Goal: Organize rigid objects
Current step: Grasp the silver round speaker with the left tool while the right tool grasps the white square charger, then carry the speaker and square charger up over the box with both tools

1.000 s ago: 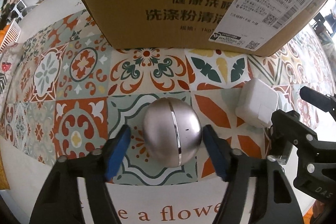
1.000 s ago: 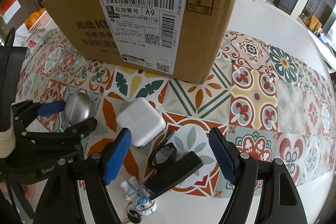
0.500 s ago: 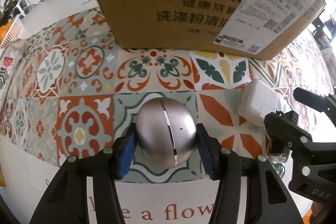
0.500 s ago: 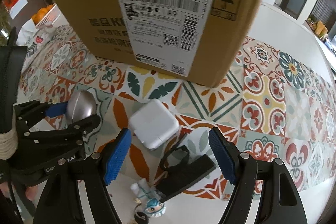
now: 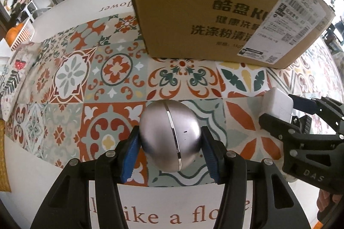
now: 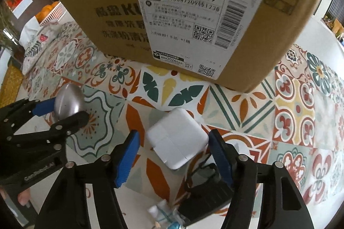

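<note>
The left tool [image 5: 169,143] is clamped on the silver egg-shaped object [image 5: 169,135], blue pads pressed to both its flanks; a second ago those pads stood clear on either side of it as it sat on the patterned tile cloth [image 5: 71,83], so the grip is made and the egg now looks ready to lift. The right tool [image 6: 172,149] is at a middling width and its jaws have just been closing around the white power adapter [image 6: 177,141], which lies between the pads; a sliver of cloth shows on the left side, and on the right I cannot tell whether the pad touches, so I judge this grasp not yet finished. Just near of the adapter, under the right tool, lie a black clip-like item [image 6: 206,192] and a small figurine keychain [image 6: 167,216], both untouched. Far across the surface [image 5: 71,1] stands the cardboard box [image 5: 204,3] with its shipping label [image 6: 193,9], probably the place these things go; its opening faces up and out of sight, so what it holds cannot be told
</note>
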`<state>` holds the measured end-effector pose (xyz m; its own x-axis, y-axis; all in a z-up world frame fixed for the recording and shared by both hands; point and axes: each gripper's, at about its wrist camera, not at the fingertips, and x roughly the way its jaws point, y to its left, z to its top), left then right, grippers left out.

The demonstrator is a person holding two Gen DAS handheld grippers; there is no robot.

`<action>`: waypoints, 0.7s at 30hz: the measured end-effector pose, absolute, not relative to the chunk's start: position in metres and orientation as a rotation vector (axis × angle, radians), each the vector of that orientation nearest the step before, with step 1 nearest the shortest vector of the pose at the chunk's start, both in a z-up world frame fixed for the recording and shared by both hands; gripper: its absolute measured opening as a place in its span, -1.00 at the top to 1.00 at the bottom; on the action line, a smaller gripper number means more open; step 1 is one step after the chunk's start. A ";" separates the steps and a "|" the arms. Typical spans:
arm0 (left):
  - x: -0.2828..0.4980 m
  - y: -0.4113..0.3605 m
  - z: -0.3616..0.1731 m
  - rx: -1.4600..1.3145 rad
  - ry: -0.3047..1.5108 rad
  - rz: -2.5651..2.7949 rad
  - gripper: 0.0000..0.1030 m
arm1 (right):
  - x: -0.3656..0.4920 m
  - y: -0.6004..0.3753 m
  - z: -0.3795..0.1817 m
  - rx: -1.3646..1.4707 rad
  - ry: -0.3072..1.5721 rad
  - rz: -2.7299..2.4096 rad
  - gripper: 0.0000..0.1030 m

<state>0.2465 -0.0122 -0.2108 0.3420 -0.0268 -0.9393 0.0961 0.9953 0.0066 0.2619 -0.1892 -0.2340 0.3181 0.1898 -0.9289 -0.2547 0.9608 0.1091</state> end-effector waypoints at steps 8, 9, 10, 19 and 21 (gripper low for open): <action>0.251 -0.018 -0.215 0.068 1.220 -0.068 -0.05 | 0.264 -0.188 -0.241 -0.064 1.206 0.278 -0.16; 0.251 -0.018 -0.214 0.067 1.218 -0.067 -0.04 | 0.264 -0.189 -0.240 -0.055 1.205 0.277 -0.15; 0.251 -0.019 -0.213 0.065 1.216 -0.067 -0.04 | 0.264 -0.191 -0.240 -0.045 1.204 0.274 -0.15; 0.241 -0.023 -0.191 0.066 1.166 -0.077 -0.05 | 0.250 -0.197 -0.217 -0.002 1.158 0.253 -0.15; 0.239 -0.023 -0.185 0.065 1.153 -0.082 -0.04 | 0.246 -0.198 -0.209 -0.001 1.144 0.250 -0.15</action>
